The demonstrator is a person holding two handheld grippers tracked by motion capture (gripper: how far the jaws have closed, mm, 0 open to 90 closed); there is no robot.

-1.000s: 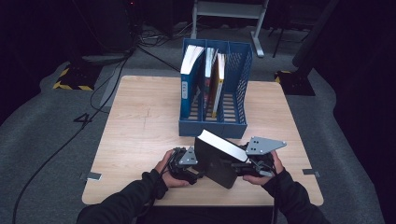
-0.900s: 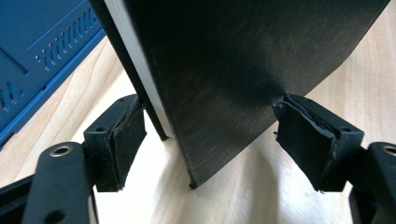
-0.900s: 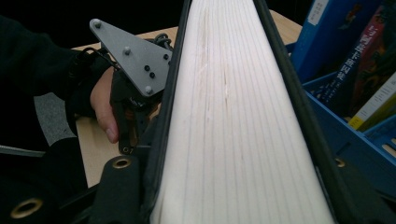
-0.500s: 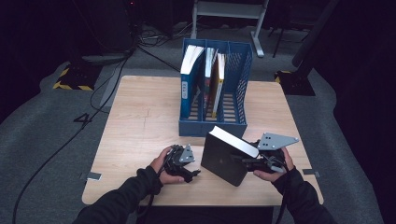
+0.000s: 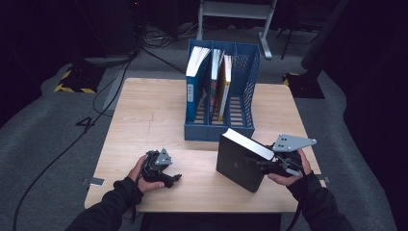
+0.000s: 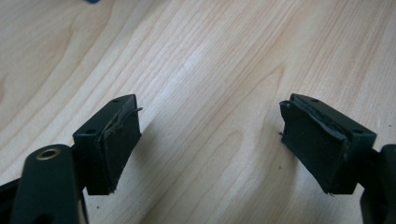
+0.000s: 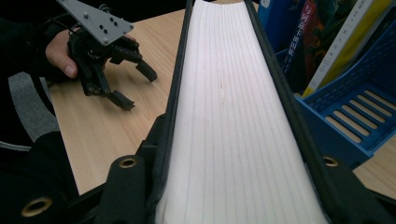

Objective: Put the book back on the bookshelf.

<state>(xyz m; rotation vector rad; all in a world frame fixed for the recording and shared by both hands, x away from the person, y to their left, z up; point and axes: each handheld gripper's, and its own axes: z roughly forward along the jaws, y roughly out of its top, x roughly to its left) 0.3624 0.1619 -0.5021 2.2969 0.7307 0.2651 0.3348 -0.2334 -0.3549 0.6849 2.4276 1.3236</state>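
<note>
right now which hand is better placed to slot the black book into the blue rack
Right. The right gripper is already clamped on the black book, just in front of the blue rack, whose right-hand compartment looks free. The left gripper is open over bare table, off to the left.

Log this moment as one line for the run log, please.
left gripper: open, empty, over table | right gripper: shut on black book, held upright | rack: three books in, right slot free

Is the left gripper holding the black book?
No, the left gripper is open over the bare table; the black book sits between the right gripper's fingers.
</note>
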